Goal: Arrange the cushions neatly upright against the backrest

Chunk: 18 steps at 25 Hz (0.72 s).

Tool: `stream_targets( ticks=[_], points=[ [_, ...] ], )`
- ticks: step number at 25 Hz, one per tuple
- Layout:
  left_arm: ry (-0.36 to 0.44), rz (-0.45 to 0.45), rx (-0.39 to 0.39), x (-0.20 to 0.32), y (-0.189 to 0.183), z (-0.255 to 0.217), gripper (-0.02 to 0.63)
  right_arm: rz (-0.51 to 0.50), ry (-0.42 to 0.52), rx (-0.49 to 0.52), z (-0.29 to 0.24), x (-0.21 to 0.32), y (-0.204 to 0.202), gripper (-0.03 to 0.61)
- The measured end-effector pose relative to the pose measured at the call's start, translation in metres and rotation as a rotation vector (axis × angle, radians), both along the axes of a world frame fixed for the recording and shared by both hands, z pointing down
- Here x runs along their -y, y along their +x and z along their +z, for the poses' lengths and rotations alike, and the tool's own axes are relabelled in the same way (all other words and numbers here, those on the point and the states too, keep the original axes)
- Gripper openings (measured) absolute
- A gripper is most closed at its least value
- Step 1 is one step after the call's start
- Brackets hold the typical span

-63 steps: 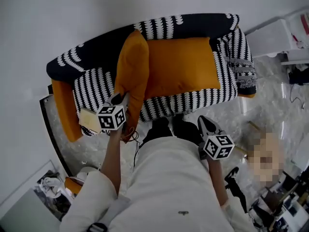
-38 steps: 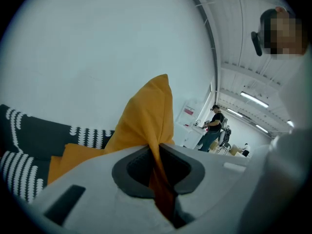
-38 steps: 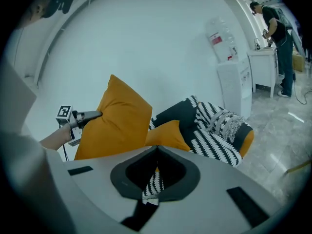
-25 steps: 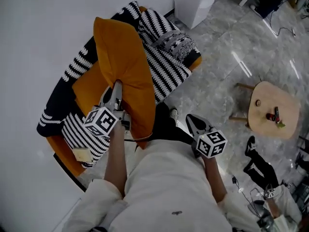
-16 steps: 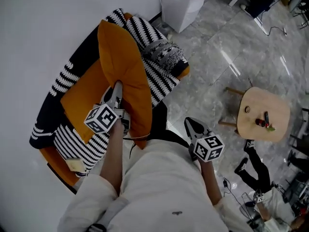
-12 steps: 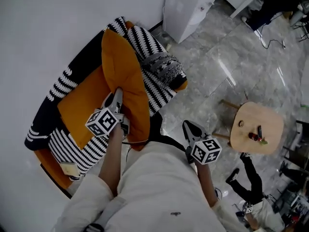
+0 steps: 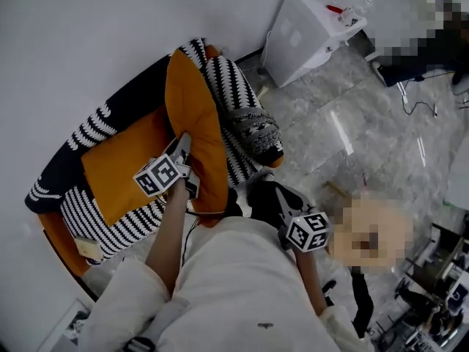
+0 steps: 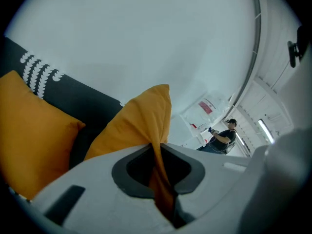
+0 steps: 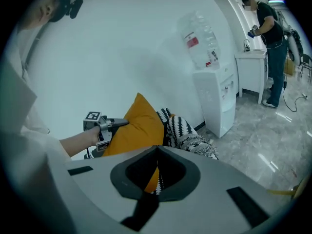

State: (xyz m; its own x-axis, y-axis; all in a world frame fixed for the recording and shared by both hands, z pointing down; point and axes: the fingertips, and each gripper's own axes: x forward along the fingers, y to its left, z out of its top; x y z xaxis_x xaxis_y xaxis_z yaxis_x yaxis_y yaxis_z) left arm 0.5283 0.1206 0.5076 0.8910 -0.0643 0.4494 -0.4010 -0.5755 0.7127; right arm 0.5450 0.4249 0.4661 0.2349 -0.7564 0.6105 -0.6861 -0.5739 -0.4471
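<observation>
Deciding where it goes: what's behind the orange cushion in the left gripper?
Behind the held cushion: the sofa's black backrest and the white wall, with a second orange cushion beside it. The backrest's stretch directly behind it is covered.

Open marble floor (image 7: 344, 145) beside the sofa (image 7: 102, 112), wall (image 7: 88, 35) close behind it, white dispenser (image 7: 304, 31) near its far end

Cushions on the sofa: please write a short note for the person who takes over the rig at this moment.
Left gripper: shut on the edge of one orange cushion, which stands on its side across the seat, not against the backrest.
Right gripper: shut, empty, off the sofa.
Second orange cushion: leans on the backrest, seems in place.
Done: perhaps that one cushion.
Left: set the held cushion upright beside it.
</observation>
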Motion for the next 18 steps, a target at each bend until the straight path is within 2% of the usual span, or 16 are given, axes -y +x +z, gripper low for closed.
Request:
stream_targets(
  ticks=[3,10,13,18],
  points=[
    [0.014,-0.046,0.025,-0.003,0.015,0.011,0.035,-0.056,-0.010,0.018,0.005,-0.001,0.027,0.008],
    [0.068,-0.195,0.158,-0.015,0.040,0.078,0.035,-0.228,-0.034,0.057,0.012,-0.011,0.104,0.008],
    [0.102,-0.242,0.186,-0.026,0.055,0.099,0.035,-0.311,-0.055,0.075,0.018,-0.024,0.135,0.008],
    [0.126,-0.349,0.225,-0.049,0.080,0.122,0.037,-0.388,-0.094,0.109,0.036,-0.051,0.184,0.008]
  ],
)
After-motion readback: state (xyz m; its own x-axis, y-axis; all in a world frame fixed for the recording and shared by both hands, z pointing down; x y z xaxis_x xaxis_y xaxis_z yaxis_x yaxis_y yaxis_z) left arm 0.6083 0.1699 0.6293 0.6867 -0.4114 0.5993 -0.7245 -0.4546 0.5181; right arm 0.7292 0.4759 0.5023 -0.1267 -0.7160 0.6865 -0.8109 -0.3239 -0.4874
